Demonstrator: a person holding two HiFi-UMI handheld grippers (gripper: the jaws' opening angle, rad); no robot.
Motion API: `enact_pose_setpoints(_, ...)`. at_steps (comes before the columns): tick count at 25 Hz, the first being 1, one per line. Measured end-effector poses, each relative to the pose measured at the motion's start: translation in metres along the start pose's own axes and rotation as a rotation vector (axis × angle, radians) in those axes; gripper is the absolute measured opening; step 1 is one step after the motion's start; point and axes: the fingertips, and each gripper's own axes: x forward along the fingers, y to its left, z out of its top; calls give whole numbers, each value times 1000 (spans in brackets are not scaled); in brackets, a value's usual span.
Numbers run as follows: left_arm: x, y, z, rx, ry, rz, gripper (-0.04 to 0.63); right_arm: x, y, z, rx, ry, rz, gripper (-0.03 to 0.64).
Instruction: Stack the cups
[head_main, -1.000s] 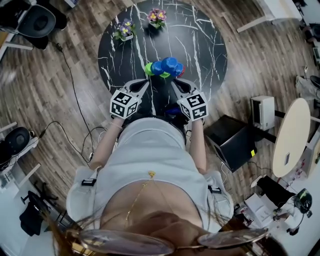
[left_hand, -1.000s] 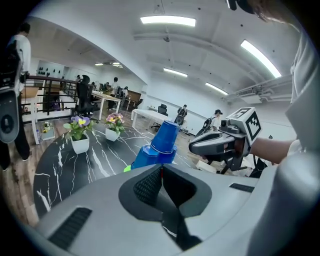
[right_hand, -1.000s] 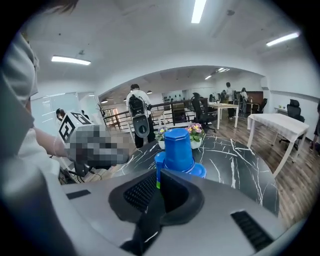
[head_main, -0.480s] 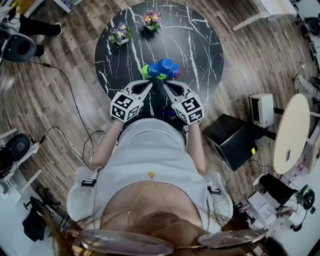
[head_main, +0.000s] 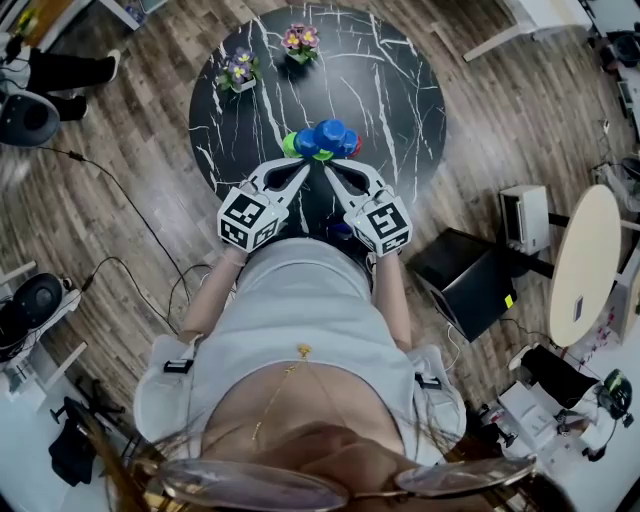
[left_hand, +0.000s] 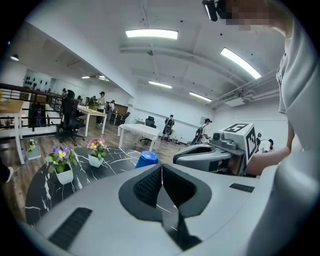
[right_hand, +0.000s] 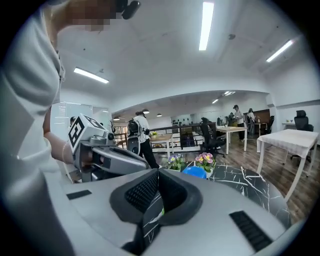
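I am standing at the near edge of the round black marble table (head_main: 400, 90), holding one gripper out in each hand above it, my bare forearms running down to the marker cubes. My left gripper (head_main: 301, 167) is sitting with its jaws pressed flat together and nothing between the pads. My right gripper (head_main: 329, 171) is likewise shut tight and carrying nothing. Both are angling inward, so their tips are almost meeting just short of the cups (head_main: 322, 140); I cannot tell whether either tip is touching them. The cups are huddling in one tight cluster a little nearer to me than the table's middle. The blue cups (head_main: 330, 132) are showing at the centre, a green cup (head_main: 290, 144) is peeking out on the left, and a red cup (head_main: 356, 146) is showing on the right. Farther across the marble, two small flower pots (head_main: 240, 70) are standing apart from the cluster, near the far left rim. Beyond the table, wooden floor (head_main: 520, 110) is spreading out, and through the gripper views people are standing among desks far across the room.
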Motion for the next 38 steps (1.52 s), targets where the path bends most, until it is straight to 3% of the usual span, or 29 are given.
enact_pose_setpoints(11, -15, -12, 58, 85, -117, -14, 31, -9, 8, 57, -79, -141, -4, 20)
enact_pose_setpoints(20, -25, -22, 87, 128, -166, -27, 31, -17, 10, 84, -77, -170, -29, 19)
enact_pose_setpoints(31, -25, -25, 90, 201, -157, -8, 31, -19, 7, 86, -94, -167, -40, 18)
enact_pose_setpoints(38, -26, -26, 91, 202, -153, -6, 31, -20, 7, 84, -84, -158, -39, 17)
